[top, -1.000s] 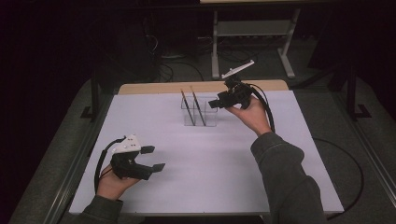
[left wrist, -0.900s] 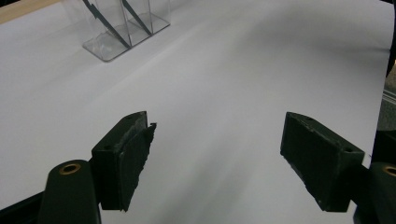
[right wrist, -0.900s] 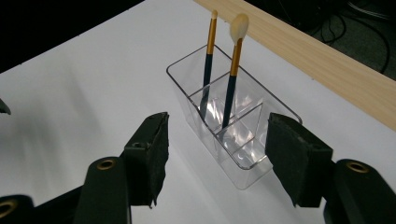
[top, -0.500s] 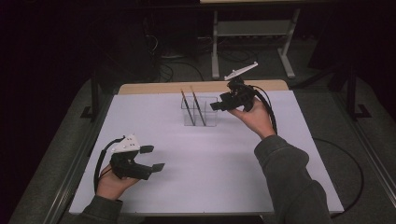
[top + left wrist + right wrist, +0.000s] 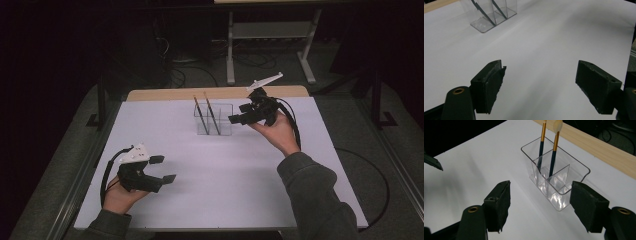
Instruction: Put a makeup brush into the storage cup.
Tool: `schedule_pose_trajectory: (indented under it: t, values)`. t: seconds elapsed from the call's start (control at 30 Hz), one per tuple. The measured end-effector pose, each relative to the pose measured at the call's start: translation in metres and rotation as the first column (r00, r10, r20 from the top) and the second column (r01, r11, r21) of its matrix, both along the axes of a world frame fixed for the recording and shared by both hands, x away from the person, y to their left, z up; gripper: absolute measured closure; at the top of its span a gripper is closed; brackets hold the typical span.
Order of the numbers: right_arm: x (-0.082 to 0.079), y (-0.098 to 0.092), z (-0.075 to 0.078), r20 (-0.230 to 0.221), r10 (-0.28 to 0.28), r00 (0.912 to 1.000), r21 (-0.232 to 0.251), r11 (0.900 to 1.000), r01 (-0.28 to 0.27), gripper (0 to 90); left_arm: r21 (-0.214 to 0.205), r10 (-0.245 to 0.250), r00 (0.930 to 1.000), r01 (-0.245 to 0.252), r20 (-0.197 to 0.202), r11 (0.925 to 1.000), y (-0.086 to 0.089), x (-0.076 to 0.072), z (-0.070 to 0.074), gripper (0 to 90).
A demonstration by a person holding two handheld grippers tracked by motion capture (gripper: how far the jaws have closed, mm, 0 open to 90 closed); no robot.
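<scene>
Your right gripper (image 5: 235,119) just beside the clear holder (image 5: 214,120) at the table's (image 5: 300,200) far edge, two brushes (image 5: 200,114) leaning inside — jaws just opened wider, nothing between them, no readable writing, your left gripper (image 5: 164,169) gaping empty, unmoved.

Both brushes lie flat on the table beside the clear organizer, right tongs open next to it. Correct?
Not quite. The brushes stand leaning inside the clear organizer, handles down in its compartments, as the right gripper view shows. The rest holds: the right tongs are open next to it, nothing between the jaws.
</scene>
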State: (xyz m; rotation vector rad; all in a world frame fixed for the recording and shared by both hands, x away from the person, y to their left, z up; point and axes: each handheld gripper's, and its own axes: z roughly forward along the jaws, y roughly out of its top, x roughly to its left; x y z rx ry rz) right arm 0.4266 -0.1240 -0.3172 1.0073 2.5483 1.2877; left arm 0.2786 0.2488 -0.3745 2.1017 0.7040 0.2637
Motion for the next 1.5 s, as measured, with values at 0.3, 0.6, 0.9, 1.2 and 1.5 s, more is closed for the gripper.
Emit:
schedule_pose_trajectory:
  t: [0.3,0.6,0.9,1.2,1.5]
  values:
    - [-0.01,-0.011,-0.002,-0.002,-0.007,1.0,0.009,0.9999,0.007,31.6,-0.004,0.006,1.0,-0.006,-0.002,1.0,-0.001,0.0,0.0,20.4]
    - [-0.019,-0.019,-0.007,0.001,-0.002,1.0,0.01,1.0,0.002,30.6,-0.006,0.011,0.9999,-0.011,-0.001,0.9999,0.001,0.0,0.0,20.4]
    - [-0.026,-0.032,-0.009,0.007,-0.015,0.9999,0.023,0.9996,0.015,30.5,-0.01,0.019,0.9998,-0.019,0.0,0.9998,0.003,0.001,0.0,20.3]
    - [-0.034,-0.042,-0.015,0.004,-0.011,0.9999,0.032,0.9994,0.011,29.5,-0.011,0.021,0.9998,-0.021,-0.002,0.9997,0.002,0.002,0.0,20.0]
    - [-0.041,-0.047,-0.023,0.002,-0.011,0.9999,0.034,0.9994,0.011,28.5,-0.018,0.029,0.9996,-0.029,-0.002,0.9994,0.003,0.002,-0.002,19.9]
